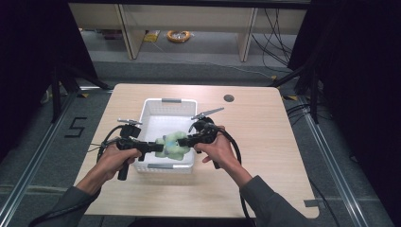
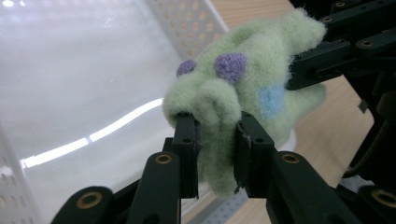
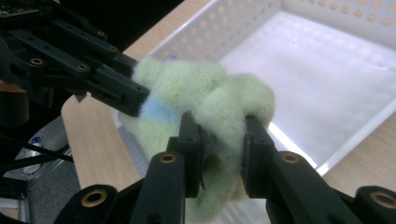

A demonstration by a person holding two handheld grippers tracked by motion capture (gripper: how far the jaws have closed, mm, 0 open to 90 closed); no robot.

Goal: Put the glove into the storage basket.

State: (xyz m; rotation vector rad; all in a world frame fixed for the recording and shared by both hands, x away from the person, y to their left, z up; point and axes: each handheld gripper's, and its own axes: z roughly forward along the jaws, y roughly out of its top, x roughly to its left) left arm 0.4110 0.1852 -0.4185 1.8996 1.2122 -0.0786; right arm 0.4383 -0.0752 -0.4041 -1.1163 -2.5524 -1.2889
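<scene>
While two claws grip, one plush toy point(image 1: 172, 144) — one basket point(image 1: 156, 107)

Only readable mark: a black "5" point(image 1: 75, 126) taped on the grey floor point(image 1: 42, 156), left of the table point(image 1: 265, 142), seen in the high view. No legible text, labels or brands anywhere in the two gripper views.

Left hand-held gripper point(image 2: 215, 140) jaws pinch limb of green plush toy point(image 2: 243, 88), purple spots, blue patch; right hand-held gripper point(image 2: 303, 70) clamps far side; white basket point(image 2: 187, 28) below, on desk point(image 2: 327, 130).
</scene>
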